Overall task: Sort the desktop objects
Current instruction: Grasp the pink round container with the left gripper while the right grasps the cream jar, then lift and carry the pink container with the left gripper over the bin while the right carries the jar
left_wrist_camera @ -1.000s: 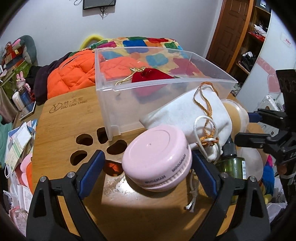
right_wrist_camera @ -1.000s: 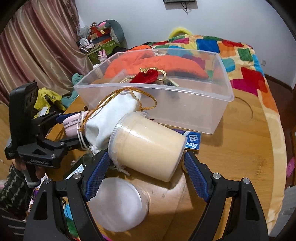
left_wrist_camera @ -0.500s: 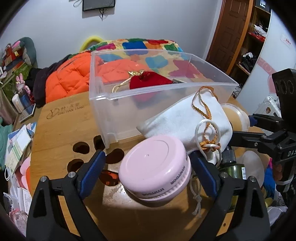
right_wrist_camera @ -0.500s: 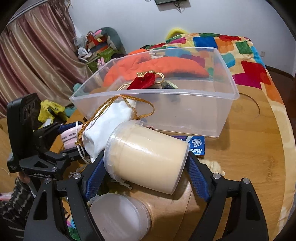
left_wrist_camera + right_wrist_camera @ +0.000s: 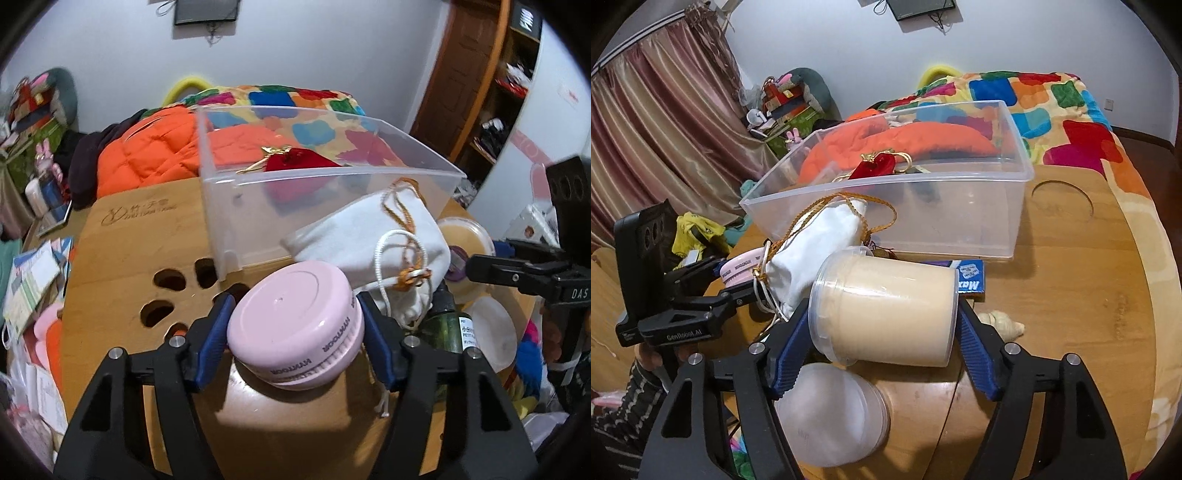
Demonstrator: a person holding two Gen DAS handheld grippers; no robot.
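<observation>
The clear plastic bin (image 5: 960, 221) on the desk (image 5: 1071, 295) holds only a red pouch (image 5: 875, 164) with gold cord and something dark beside it that is hard to make out, so the sorting looks barely begun. Two more items are in hand: the left tool (image 5: 295, 332) is clamped on a pink round case (image 5: 295, 326), and the right tool (image 5: 882, 328) is clamped on a cream-filled jar (image 5: 886, 306) lying sideways — both in front of the bin, not yet over it. A white drawstring bag (image 5: 373, 236), a green bottle (image 5: 447, 325), a frosted lid (image 5: 831, 413), a blue box (image 5: 971, 278) and a shell-like piece (image 5: 1006, 325) remain outside. Whether either held item is off the desk cannot be told — the bottle and box are largely hidden.
</observation>
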